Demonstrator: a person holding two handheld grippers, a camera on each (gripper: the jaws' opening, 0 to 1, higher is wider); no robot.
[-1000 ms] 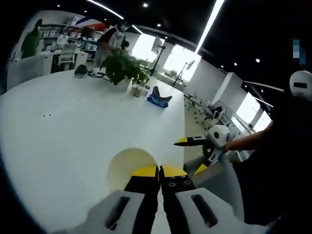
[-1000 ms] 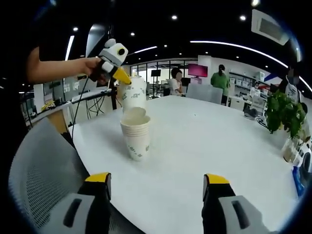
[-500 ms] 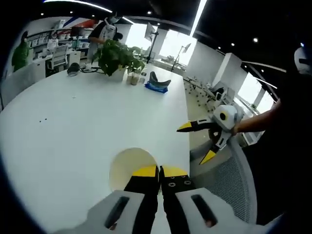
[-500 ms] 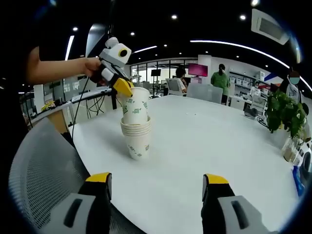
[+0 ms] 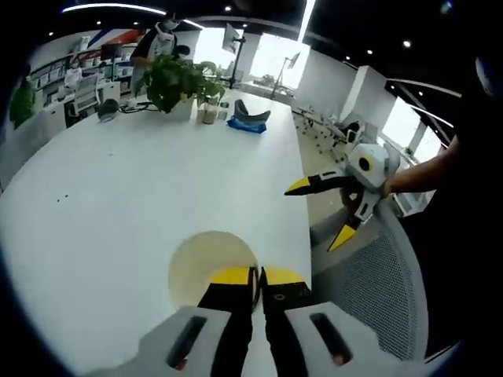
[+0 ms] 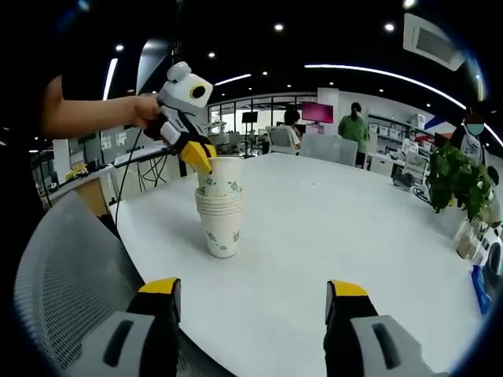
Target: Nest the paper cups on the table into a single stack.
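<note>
A stack of white paper cups [image 6: 221, 221] with green print stands on the round white table [image 6: 330, 236], near its edge. The top cup [image 6: 219, 179] sits deep in the stack, only its upper part showing. My left gripper [image 6: 199, 159] is shut on that cup's rim, coming down from the upper left. In the left gripper view the cup's pale mouth [image 5: 200, 263] lies right under my left gripper [image 5: 257, 276]. My right gripper [image 6: 251, 289] is open and holds nothing, a short way back from the stack; it also hangs open off the table's edge [image 5: 317, 215].
A grey mesh chair [image 6: 71, 283] stands at the table's edge beside the stack. A potted plant [image 6: 449, 182], small bottles and a blue object [image 5: 250, 122] sit at the far side. People stand in the office beyond.
My left gripper has lowered the held cup from above the stack down into it, so it now sits nested. The right gripper has stayed open and in place.
</note>
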